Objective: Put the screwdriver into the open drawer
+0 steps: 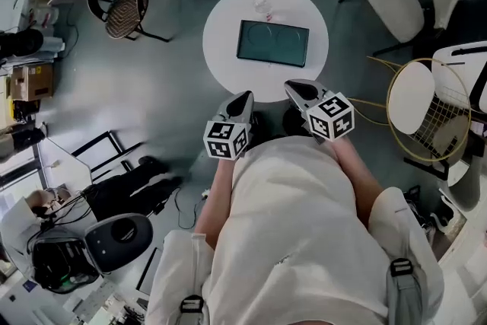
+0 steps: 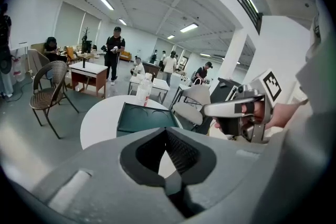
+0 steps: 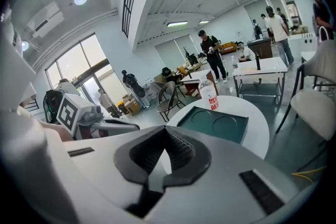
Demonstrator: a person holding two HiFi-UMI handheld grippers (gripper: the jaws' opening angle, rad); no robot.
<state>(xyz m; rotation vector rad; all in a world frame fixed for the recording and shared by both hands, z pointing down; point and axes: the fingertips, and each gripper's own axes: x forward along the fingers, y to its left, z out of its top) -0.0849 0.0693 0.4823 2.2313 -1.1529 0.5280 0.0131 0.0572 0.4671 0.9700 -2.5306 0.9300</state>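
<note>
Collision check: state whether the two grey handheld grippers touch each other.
Apart. The head view shows a plain gap between the left gripper and the right gripper.

No print is legible, not even on the bottle (image 3: 210,97).

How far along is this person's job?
Nothing looks done: no screwdriver or drawer shows. In hand: nothing; the left gripper and right gripper are shut and empty, near a round table bearing a green tray and bottle. The whole job is left.
</note>
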